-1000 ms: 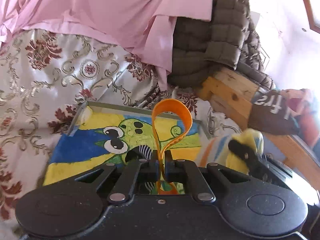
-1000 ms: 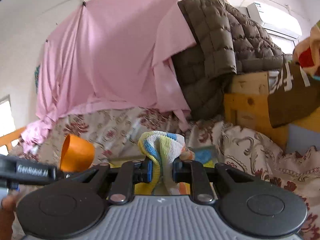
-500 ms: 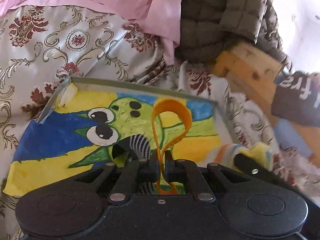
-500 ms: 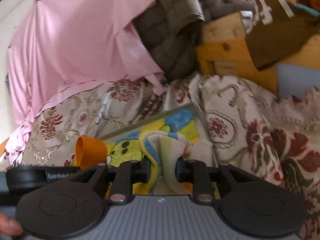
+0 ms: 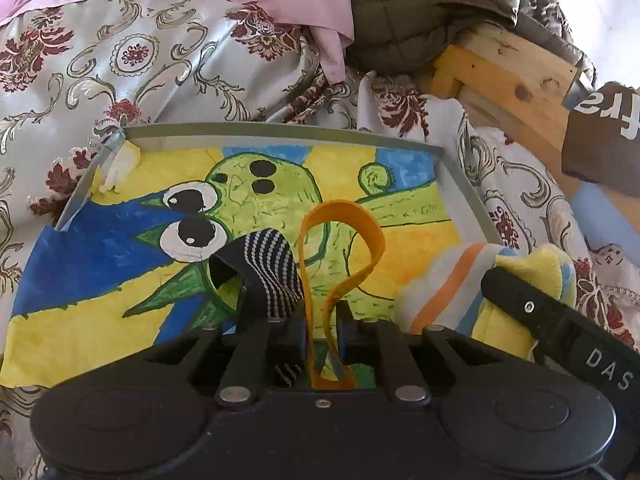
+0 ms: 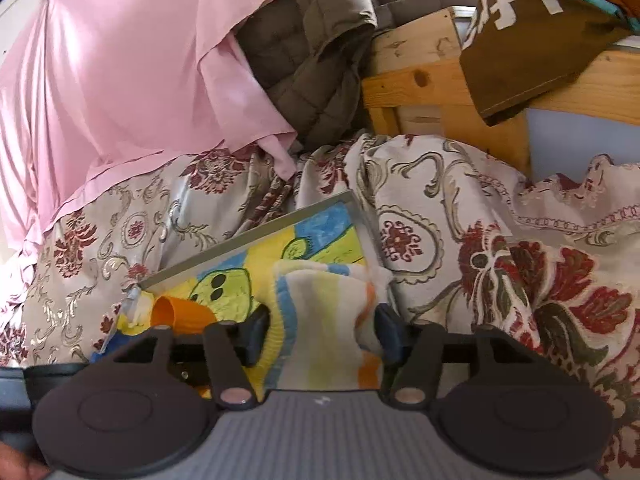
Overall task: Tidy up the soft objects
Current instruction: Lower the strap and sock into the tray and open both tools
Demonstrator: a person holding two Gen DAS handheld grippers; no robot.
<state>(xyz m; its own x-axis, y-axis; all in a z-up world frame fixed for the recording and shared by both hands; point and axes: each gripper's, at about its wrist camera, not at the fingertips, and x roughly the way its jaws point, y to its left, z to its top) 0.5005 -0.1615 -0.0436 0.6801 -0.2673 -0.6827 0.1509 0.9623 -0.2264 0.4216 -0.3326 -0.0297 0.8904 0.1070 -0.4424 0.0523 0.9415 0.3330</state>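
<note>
Orange band [image 5: 340, 248] in left jaws, striped towel [image 6: 320, 312] between parted right jaws.

Daylight was bright; overexposed glare sat at the upper right of both views. Fisheye bent the edges, corners vignetted black.

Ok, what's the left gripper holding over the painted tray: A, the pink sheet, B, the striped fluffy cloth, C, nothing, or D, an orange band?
D: the left gripper is shut on the orange band, which loops up above the tray.
</note>
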